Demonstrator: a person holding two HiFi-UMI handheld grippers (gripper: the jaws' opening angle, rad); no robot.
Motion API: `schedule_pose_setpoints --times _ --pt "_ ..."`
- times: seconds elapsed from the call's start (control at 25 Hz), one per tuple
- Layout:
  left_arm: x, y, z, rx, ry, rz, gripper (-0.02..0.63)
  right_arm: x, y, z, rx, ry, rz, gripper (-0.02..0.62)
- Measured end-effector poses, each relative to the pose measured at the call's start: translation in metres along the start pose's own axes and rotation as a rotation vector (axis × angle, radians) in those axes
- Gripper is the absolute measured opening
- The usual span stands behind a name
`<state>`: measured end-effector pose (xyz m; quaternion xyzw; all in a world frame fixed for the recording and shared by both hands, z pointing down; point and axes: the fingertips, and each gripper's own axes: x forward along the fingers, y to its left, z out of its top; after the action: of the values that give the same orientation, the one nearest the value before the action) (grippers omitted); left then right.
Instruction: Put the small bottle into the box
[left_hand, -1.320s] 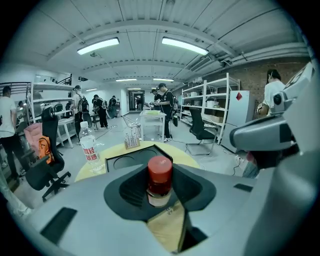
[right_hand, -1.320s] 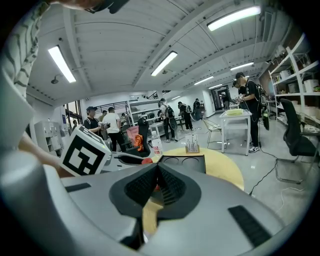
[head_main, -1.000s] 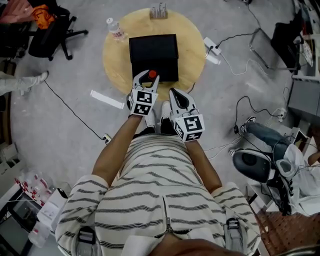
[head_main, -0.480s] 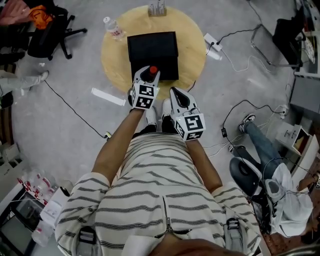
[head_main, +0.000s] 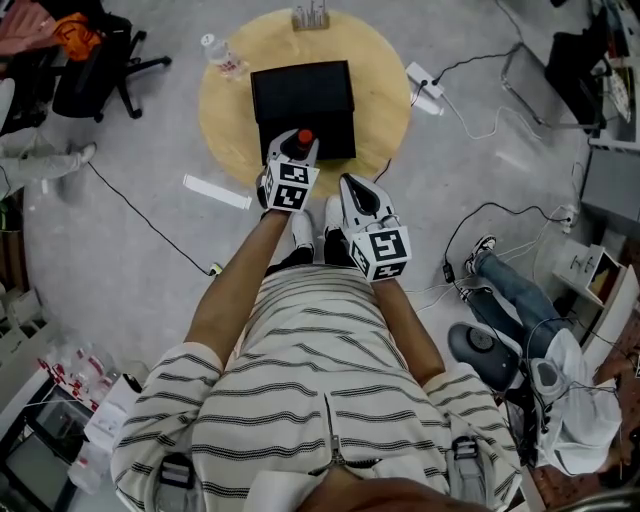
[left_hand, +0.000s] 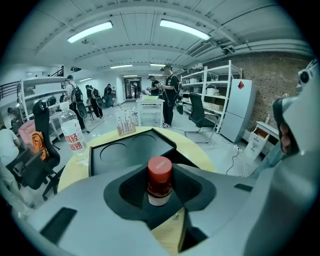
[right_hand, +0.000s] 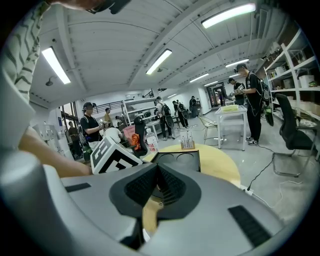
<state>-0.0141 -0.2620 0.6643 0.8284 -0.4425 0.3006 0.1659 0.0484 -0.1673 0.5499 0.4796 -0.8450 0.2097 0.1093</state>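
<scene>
Bottle: one small bottle (left_hand: 159, 181) with a red cap and a pale label, upright between the jaws of the left gripper (left_hand: 160, 192).
Bottle place: in the head view the bottle (head_main: 304, 137) shows over the near part of the box (head_main: 303, 95); from the gripper's own view the box (left_hand: 131, 150) lies just beyond it. Whether bottle and box touch I cannot tell.
Left gripper: one, jaws closed on the bottle's body, cap standing clear above them; in the head view the left gripper (head_main: 297, 145) reaches over the near edge of the table (head_main: 380, 90).
Right gripper: one, jaws pressed together with nothing between them (right_hand: 159, 192); in the head view it (head_main: 352, 184) sits nearer than the left one and just to its right, off the near rim of the table.
Box: one, black, open on top, with two round hollows side by side at its far end; it stands at the middle of the table.
Table: one, round, pale wood (left_hand: 200, 155).
Other things on the table: one clear water bottle (head_main: 222, 57) with a red label at the far left edge; one small rack (head_main: 311, 17) of clear tubes at the far edge.
Floor: grey; one white power strip (head_main: 425, 88) to the right of the table, one white slat (head_main: 215, 193) to its near left, one black office chair (head_main: 95, 60) far left.
Arms: two bare forearms, striped shirt below.
</scene>
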Motion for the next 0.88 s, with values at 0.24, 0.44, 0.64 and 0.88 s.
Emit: schedule_pose_setpoints --times 0.24,0.44,0.64,0.88 --pt "0.008 0.000 -0.004 -0.002 0.016 -0.006 0.156 0.000 -0.003 -0.002 0.006 0.004 0.001 0.018" --pt "0.015 0.000 -0.011 0.002 0.044 -0.007 0.156 -0.001 -0.007 -0.004 0.008 0.009 -0.005 0.018" --pt "0.020 -0.001 -0.015 0.004 0.062 -0.007 0.156 -0.003 -0.007 -0.006 0.008 0.012 -0.006 0.018" --pt "0.025 -0.004 -0.015 0.007 0.071 -0.009 0.156 -0.006 -0.010 -0.007 0.009 0.014 -0.012 0.018"
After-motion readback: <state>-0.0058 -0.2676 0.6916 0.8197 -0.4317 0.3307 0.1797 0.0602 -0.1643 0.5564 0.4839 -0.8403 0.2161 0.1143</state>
